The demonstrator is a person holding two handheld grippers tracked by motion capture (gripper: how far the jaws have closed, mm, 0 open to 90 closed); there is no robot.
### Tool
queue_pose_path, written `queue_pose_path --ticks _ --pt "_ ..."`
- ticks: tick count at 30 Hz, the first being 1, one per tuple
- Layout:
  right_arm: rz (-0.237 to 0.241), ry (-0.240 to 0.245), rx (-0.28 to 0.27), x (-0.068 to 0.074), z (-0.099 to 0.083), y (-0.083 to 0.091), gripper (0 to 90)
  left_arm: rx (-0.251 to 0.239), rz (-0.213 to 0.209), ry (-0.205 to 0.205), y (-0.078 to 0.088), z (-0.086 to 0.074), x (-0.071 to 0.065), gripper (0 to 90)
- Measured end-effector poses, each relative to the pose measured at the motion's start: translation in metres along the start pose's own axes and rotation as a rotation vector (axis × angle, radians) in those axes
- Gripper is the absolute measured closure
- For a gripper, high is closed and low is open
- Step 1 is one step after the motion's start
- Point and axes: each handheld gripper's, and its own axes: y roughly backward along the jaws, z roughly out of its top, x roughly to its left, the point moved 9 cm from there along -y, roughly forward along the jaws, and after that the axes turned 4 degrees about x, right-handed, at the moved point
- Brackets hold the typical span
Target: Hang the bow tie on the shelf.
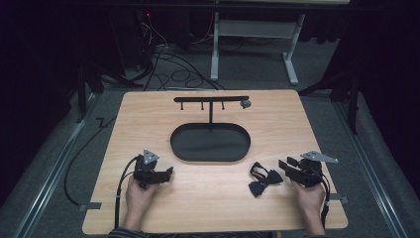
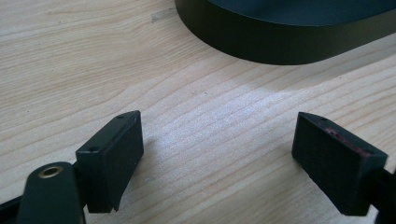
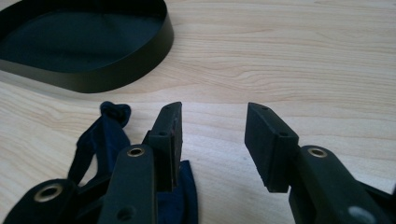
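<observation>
bow tie (image 1: 261, 180), dark navy, is lying flat on the counter (image 1: 208, 208), just in front of the oval black tray (image 1: 183, 148) and toward the counter's right side. its strap is looping out beside the bow, toward the tray. right gripper (image 1: 287, 167) is hovering just beside the bow tie on its right, tips pointing left. in the right gripper view the jaws are standing partly spread with bare wood between them; the bow tie (image 3: 105, 135) is lying outside the left jaw, partly hidden behind it, and no pad is pressing on the fabric. left gripper (image 1: 166, 173) is resting on the counter near the tray's left end, well apart from the bow tie. its jaws are standing wide apart over bare wood, holding nothing. behind the tray a black t-shaped stand (image 1: 211, 101) is standing upright.
</observation>
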Motion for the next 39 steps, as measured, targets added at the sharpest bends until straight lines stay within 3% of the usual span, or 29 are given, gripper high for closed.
queue_pose_path --ticks 22,39 --pt "0.066 0.043 -0.006 0.029 -0.003 0.007 58.8 0.000 0.000 0.000 0.000 0.000 0.000 16.9" --pt "0.118 0.100 0.030 0.052 0.005 -0.009 58.6 0.000 0.000 0.000 0.000 0.000 0.000 17.0"
